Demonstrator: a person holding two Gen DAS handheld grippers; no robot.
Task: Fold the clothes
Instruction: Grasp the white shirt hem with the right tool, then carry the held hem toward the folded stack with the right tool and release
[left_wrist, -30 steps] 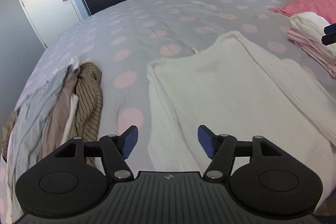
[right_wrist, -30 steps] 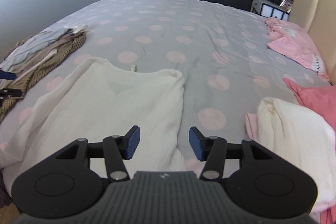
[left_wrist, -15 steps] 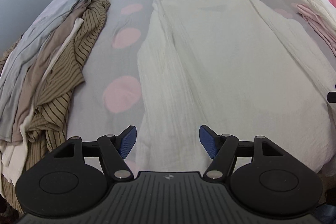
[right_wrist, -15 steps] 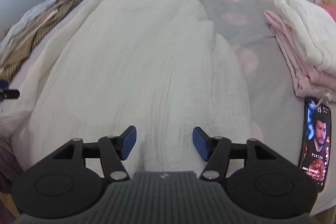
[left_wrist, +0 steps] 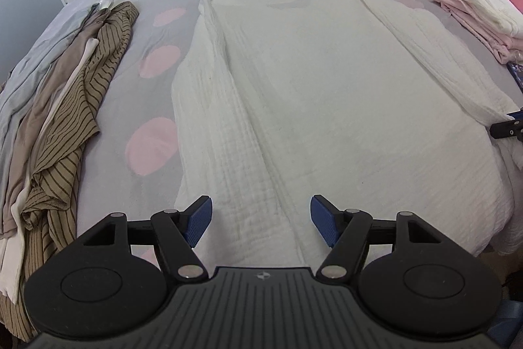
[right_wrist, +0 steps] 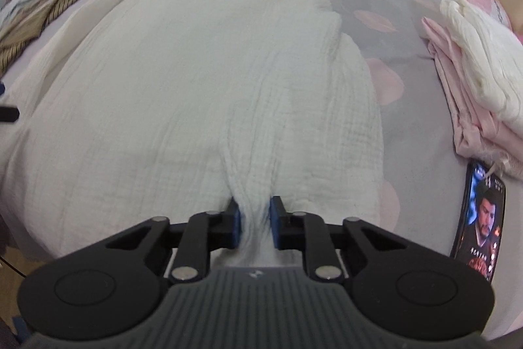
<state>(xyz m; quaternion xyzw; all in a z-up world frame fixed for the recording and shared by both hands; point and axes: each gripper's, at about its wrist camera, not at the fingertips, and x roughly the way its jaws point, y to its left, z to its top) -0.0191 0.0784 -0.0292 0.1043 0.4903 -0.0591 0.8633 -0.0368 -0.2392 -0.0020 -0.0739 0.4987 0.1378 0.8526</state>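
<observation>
A white crinkled long-sleeved top (left_wrist: 310, 80) lies flat on the bed, neckline at the far end, sleeves folded along its sides. It also fills the right wrist view (right_wrist: 202, 80). My left gripper (left_wrist: 260, 223) is open, hovering over the hem near the left sleeve. My right gripper (right_wrist: 254, 226) is shut on a bunched pinch of the top's hem on the right side. The tip of my right gripper shows at the right edge of the left wrist view (left_wrist: 510, 128).
The bed cover (left_wrist: 157, 64) is grey with pink dots. A pile of striped brown and grey clothes (left_wrist: 62, 107) lies on the left. A stack of folded pink and white clothes (right_wrist: 474, 71) lies on the right, with a lit phone (right_wrist: 480, 218) beside it.
My right gripper has closed on the hem of the white top, bunching the cloth. My left gripper has drawn back a little and stays open.
</observation>
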